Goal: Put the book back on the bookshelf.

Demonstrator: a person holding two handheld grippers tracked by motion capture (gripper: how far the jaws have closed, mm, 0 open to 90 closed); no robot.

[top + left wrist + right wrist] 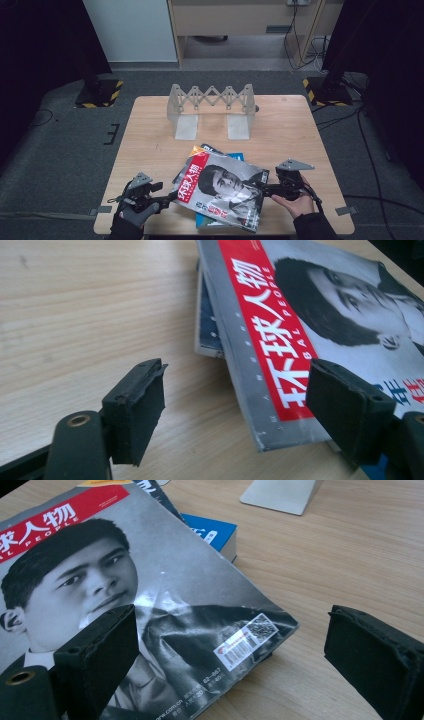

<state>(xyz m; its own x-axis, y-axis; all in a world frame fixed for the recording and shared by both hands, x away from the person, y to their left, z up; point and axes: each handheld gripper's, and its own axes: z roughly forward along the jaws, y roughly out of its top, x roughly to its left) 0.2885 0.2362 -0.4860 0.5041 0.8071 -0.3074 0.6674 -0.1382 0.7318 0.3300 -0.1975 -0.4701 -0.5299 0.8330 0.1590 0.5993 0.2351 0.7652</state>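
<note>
glossy magazine (222,190) on pale grained table (150,130), both grippers' padded jaws released

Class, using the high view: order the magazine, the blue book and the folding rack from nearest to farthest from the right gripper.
From the right gripper:
1. Magazine, right at its jaws, top of the pile.
2. Blue book, under the magazine, peeking out behind.
3. Folding rack, at the table's far edge.

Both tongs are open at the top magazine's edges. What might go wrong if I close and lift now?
1. The magazine is thin and glossy; its corner near the right tongs is already creased, so a pinch there may crumple it further.
2. It lies askew on a blue book and another magazine; the left tongs could drag those along.
3. Held only at opposite edges, it may sag.
</note>
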